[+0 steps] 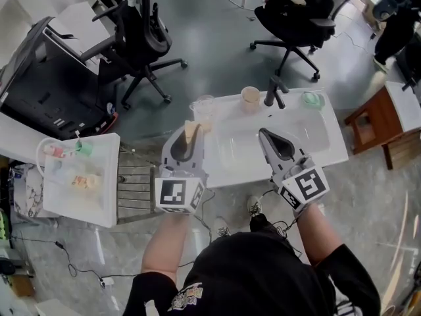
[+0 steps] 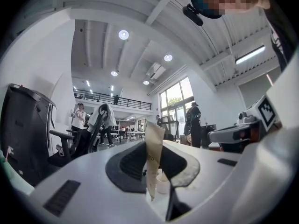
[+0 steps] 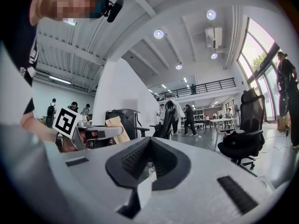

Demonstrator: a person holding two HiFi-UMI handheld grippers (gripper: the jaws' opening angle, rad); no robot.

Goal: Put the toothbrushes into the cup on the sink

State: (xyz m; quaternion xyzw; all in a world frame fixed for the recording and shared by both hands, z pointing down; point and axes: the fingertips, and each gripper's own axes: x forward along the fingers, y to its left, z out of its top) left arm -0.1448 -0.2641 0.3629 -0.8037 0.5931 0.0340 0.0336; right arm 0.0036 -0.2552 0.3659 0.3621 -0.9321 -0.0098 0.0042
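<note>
With the left gripper (image 1: 189, 137) clamped on the tan toothbrush (image 1: 192, 131) just short of the clear cup (image 1: 205, 107) and the right gripper (image 1: 264, 134) closed and empty, we judged it needed centring upright over that cup's mouth before release.

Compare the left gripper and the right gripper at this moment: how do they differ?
The left gripper has its fingers closed on a tan flat piece that sticks out past them; the right gripper has its fingers pressed together with nothing between. The left gripper is at the left edge of the sink; the right gripper is over its basin. Both are the same grey make and point the same way, toward the sink's far side.
</note>
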